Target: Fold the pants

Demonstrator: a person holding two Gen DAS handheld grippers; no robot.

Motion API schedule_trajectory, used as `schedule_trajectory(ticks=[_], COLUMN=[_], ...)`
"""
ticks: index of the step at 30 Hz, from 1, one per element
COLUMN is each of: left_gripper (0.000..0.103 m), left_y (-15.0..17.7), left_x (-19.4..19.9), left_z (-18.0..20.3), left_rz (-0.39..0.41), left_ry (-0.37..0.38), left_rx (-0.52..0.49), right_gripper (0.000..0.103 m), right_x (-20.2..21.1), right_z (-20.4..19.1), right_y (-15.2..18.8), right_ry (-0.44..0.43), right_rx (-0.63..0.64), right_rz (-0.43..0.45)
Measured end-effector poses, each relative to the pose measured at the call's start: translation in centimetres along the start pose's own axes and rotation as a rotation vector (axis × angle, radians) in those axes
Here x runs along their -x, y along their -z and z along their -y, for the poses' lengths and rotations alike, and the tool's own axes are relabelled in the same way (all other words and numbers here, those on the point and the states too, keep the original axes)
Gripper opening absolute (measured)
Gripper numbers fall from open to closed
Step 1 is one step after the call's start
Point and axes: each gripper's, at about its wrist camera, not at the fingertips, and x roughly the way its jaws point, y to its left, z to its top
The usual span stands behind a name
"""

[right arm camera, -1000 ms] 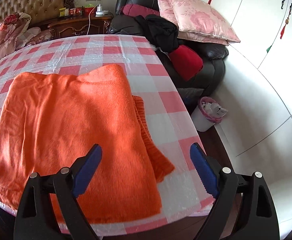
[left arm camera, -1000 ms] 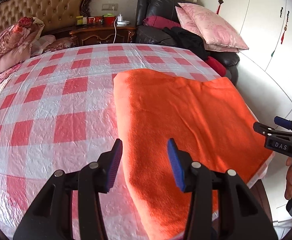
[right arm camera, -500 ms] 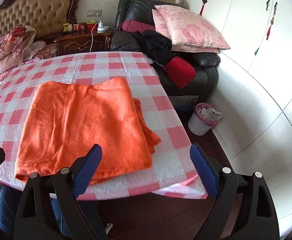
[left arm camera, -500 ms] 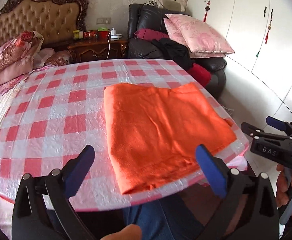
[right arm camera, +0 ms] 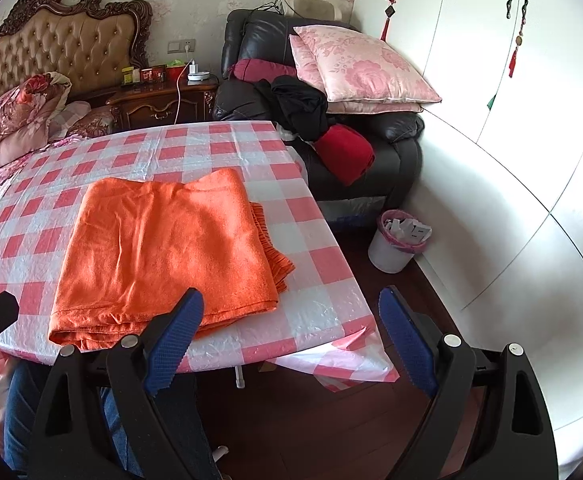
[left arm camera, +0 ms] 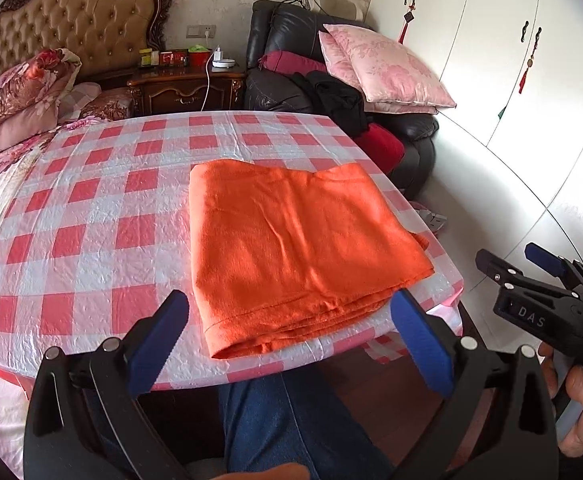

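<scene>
While both grippers hang clear of the table (left arm camera: 91,216), the orange pants (left arm camera: 295,248) lie folded into a thick rectangle on the red-and-white checked cloth (right arm camera: 303,236), near the table's front edge and toward its right side. In the right wrist view, a ribbed band of the pants shows from under the right edge of the stack.

The left gripper (left arm camera: 291,340) stands with its jaws spread wide and nothing between its blue pads (left arm camera: 155,344); it sits in front of the table edge, apart from the pants. The right gripper (right arm camera: 291,344) is likewise spread wide and empty, also short of the table edge; in the left wrist view it shows at the right, held by a hand (left arm camera: 579,400).

Below the table edge a leg in blue jeans (left arm camera: 291,424) is visible.

Behind the table stand a bed with a tufted headboard (left arm camera: 75,20), a dark wooden nightstand (left arm camera: 183,88), and a black armchair (right arm camera: 371,160) piled with pink pillows (right arm camera: 363,68) and dark clothes. A white bin (right arm camera: 395,244) with a pink liner sits on the floor beside the chair, next to white wardrobe doors (right arm camera: 491,80).
</scene>
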Motion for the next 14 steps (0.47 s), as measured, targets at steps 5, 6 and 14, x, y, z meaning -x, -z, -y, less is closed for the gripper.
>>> schedule_trajectory(ticks=[5,6,14], left_gripper=[0.101,0.101,0.101], left_y=[0.19,0.11,-0.25], left_x=[-0.15,-0.24,0.18], left_z=[0.28,0.31,0.44], left_rz=[0.005,0.0,0.016], left_ry=[0.027,0.038,0.105], left_rx=[-0.008,-0.004,0.018], right_gripper=[0.086,0.086,0.087], right_x=[-0.24,-0.23,-0.4], right_z=[0.15,0.2,0.67], right_y=[0.13,0.16,0.15], right_ry=[-0.003,-0.003,-0.011], right_rx=[-0.002,-0.002,-0.019], right_rz=[-0.007,-0.007,-0.01])
